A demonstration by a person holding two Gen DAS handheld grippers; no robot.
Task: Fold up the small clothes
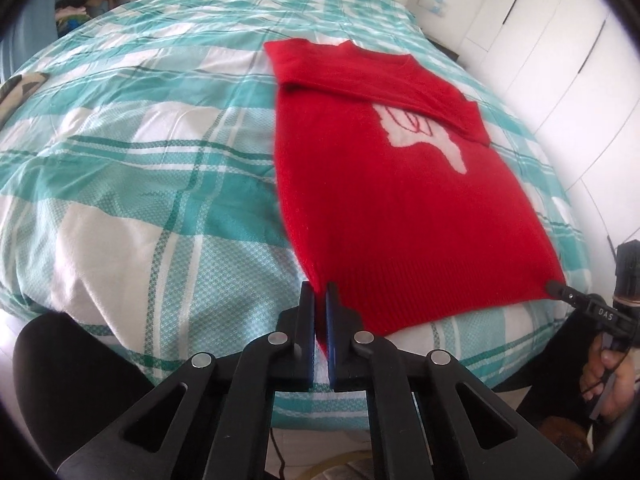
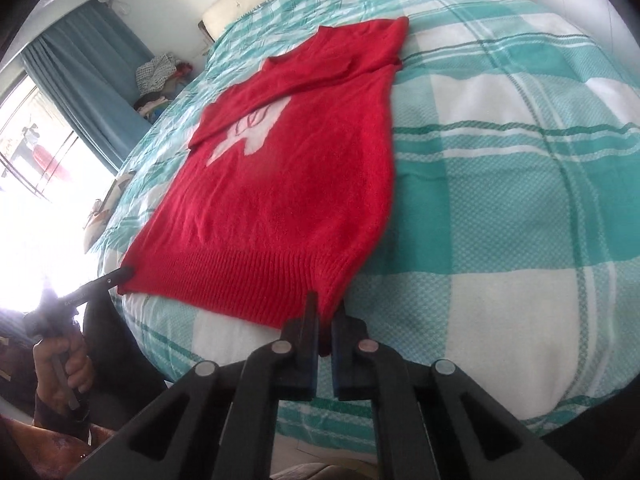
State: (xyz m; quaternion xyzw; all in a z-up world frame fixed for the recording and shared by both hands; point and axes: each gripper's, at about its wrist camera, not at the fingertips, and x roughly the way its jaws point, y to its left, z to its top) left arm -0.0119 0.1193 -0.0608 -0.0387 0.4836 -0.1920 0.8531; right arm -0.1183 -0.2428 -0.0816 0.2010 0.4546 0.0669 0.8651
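A: Bright daylight in both views?
B: Yes. In the right wrist view the window at left is blown out to white glare, washing over the hand below it.
A: Sharpness?
B: Soft throughout; the red sweater has smeared edges. Fisheye bending and dark vignetting ring both pictures.
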